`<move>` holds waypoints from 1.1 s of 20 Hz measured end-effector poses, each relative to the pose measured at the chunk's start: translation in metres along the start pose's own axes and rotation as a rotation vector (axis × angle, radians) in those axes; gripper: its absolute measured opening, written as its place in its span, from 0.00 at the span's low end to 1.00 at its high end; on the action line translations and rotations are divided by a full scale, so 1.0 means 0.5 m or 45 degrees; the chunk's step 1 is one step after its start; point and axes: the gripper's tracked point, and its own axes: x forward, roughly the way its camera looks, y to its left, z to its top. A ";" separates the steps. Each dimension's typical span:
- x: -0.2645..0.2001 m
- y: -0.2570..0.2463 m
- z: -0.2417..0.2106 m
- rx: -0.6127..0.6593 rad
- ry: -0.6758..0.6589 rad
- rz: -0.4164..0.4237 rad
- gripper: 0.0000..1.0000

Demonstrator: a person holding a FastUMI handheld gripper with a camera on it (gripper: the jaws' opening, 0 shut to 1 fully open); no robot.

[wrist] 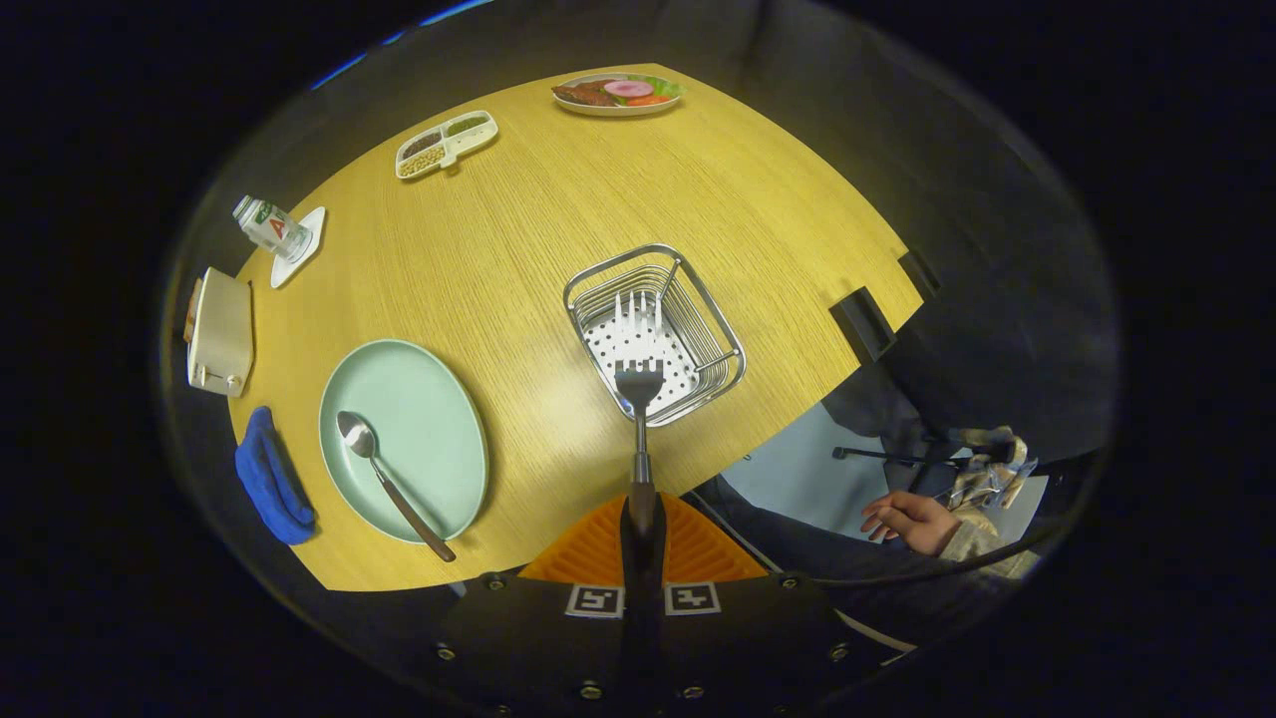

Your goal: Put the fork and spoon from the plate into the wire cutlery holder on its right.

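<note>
Desk (pixel 558 189) fills mid-frame. Plate (pixel 429 399) lower left carries the spoon (pixel 389 479). Wire cutlery holder (pixel 653 334) sits centre, right of the plate. My gripper (pixel 641 543) is clamped on the fork (pixel 639 399) handle, tines hanging over the holder's near rim. I'd judge: carry the tines further over the basket, lower, then release.
</note>
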 end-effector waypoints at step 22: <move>-0.076 0.042 0.103 -0.242 -0.221 -0.058 0.39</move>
